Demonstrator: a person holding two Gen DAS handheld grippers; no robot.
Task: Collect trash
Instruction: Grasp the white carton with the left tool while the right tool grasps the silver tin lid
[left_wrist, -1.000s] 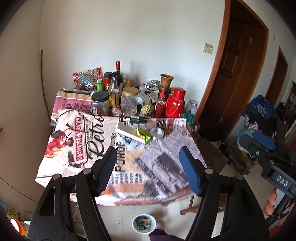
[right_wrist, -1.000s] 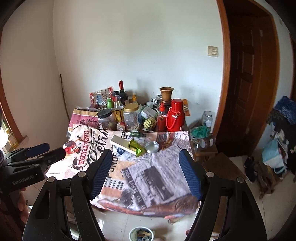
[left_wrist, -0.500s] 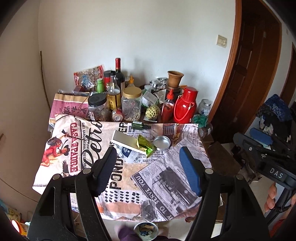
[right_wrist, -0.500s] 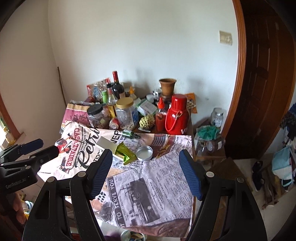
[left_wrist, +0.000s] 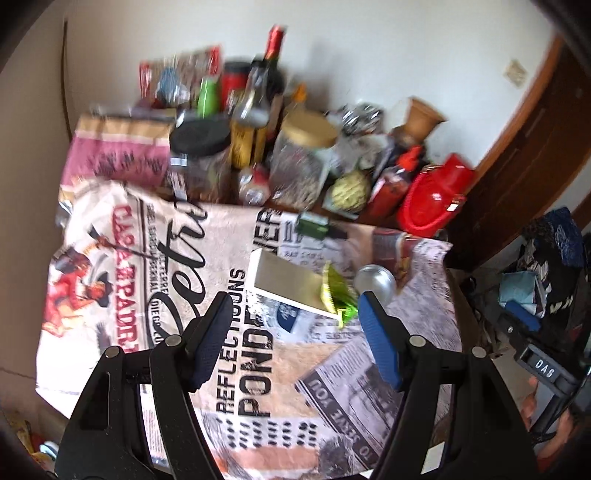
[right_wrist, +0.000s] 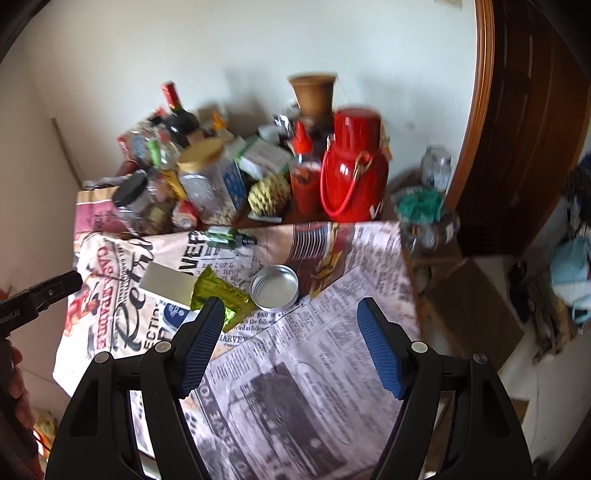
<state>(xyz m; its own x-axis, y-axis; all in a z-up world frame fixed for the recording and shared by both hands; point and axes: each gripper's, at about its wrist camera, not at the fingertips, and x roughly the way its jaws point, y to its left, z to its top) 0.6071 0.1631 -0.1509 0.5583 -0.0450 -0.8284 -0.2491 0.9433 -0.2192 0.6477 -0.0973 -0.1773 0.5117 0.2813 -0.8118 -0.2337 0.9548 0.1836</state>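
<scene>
Left claw (left_wrist: 291, 306) spread, nothing between the pads; right claw (right_wrist: 290, 310) same, spread and empty. Both hang over the near part of the worktop (left_wrist: 332, 424), which is covered in printed newspaper-style cloth.

Trash sits mid-worktop: one crumpled green-gold wrapper (left_wrist: 338, 291), lying against the right end of one flat cream box (left_wrist: 284, 282). One shallow metal tin lid (right_wrist: 275, 286) just right of the wrapper. One small green bottle (right_wrist: 223, 236) lies flat toward the far edge.

Far edge: crowded row of jars and bottles, blurred, no exact count. One red thermos (right_wrist: 352, 170), one terracotta pot (right_wrist: 314, 92).

Right view only: side shelf with a glass jar (right_wrist: 436, 168) past the worktop's right edge. Left view only: the pink sack (left_wrist: 114, 151) at the far left corner in full.
</scene>
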